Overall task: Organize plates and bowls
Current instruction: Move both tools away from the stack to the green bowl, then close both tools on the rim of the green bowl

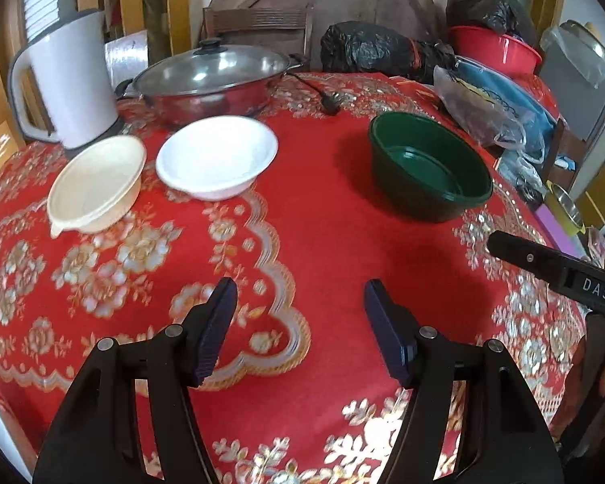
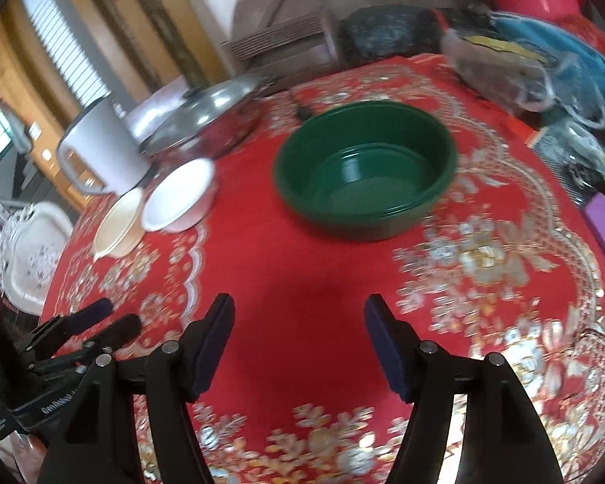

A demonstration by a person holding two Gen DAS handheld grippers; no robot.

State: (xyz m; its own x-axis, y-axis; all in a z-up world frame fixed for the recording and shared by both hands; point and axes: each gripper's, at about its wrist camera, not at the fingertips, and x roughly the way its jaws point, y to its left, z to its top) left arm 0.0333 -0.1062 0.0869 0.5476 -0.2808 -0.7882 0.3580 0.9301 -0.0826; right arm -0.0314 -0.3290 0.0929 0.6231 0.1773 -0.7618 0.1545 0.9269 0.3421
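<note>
- Red floral cloth covers the tabletop [image 1: 322,209], gold and white flower pattern
- Green bowl [image 1: 429,165] sits upright and empty, right of centre in the left wrist view; centre frame in the right wrist view [image 2: 365,169]
- White bowl [image 1: 218,157] upright, left of centre, well apart from the green one
- Cream bowl [image 1: 97,183] just beside the white bowl on its left, small tab on its near rim; whether the two rims touch I cannot tell
- Lidded steel pot [image 1: 209,80] behind the white bowl, white kettle [image 1: 66,80] behind the cream one
- Black bags [image 1: 367,48], a red basin [image 1: 496,50] and clear plastic bags [image 1: 480,109] crowd the far right edge
- Left tongs [image 1: 300,330] spread wide, holding nothing, above bare cloth near the front edge
- Right tongs [image 2: 298,343] spread wide too, holding nothing, pointing at the green bowl, well short of it
- Right wrist view is motion-blurred; left tongs show at its lower left corner
</note>
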